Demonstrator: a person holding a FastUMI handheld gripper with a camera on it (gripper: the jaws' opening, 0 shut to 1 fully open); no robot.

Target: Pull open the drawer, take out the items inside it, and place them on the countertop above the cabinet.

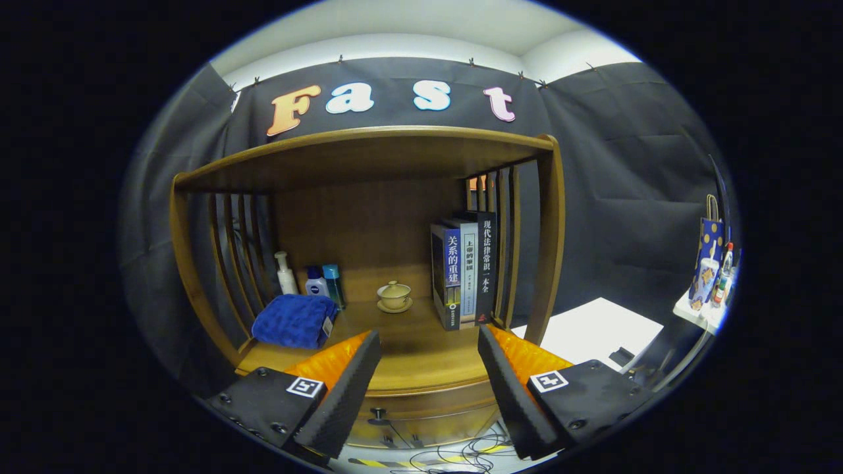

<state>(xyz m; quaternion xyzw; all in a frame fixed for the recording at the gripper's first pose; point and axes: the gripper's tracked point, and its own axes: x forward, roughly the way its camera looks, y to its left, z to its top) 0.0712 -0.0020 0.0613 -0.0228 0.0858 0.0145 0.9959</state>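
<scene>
Wooden countertop (421,359) lies just beyond your tongs (428,355), which stand spread and empty, while the drawer (421,415) sits shut below between the tips, so drop squarely onto its small knob (378,415) should it need pulling straight out.

A wooden cabinet (369,164) with a smooth, satin-polished desk (421,355) top. On it lie a soft, plush cloth towel (294,320), a glossy ceramic lidded cup (394,294), plastic bottles (316,283) and paper-covered books (464,273). The claw (428,352), spread wide, has finely ribbed matt fingers (352,388).
</scene>
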